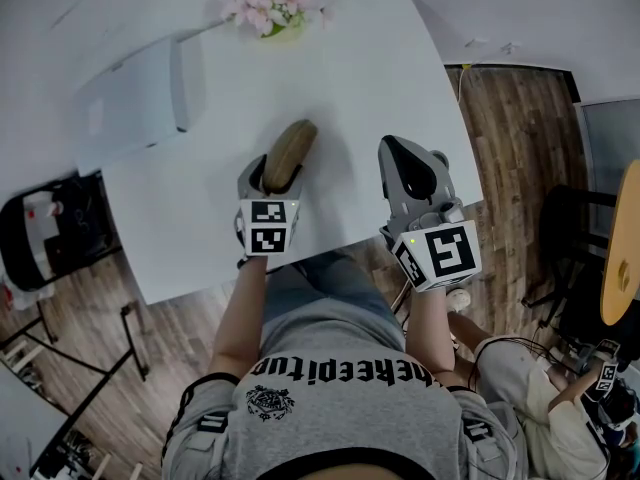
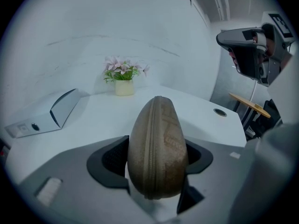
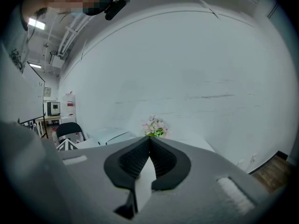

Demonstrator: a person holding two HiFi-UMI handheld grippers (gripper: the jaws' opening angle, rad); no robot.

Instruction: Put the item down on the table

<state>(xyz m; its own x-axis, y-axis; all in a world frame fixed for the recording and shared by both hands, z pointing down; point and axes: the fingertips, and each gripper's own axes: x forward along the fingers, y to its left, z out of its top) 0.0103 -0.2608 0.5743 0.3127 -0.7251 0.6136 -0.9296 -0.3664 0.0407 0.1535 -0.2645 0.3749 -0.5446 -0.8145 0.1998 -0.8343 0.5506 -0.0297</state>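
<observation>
A brown oval zip case (image 1: 289, 154) (image 2: 158, 148) stands on edge between the jaws of my left gripper (image 1: 276, 173) (image 2: 156, 160), which is shut on it just above the white table (image 1: 350, 88) near its front edge. The zipper seam faces the left gripper view's camera. My right gripper (image 1: 408, 163) (image 3: 149, 146) is held to the right of the case over the table's front right part, tilted upward, its jaws closed tip to tip with nothing between them. It also shows as a grey body (image 2: 252, 50) at the upper right of the left gripper view.
A small pot of pink flowers (image 1: 268, 6) (image 2: 124, 76) (image 3: 155, 126) stands at the table's far edge. A white box-like device (image 1: 135, 98) (image 2: 44, 115) lies at the table's left. Wooden floor, a black chair (image 1: 50, 233) and another person (image 1: 560, 388) surround the table.
</observation>
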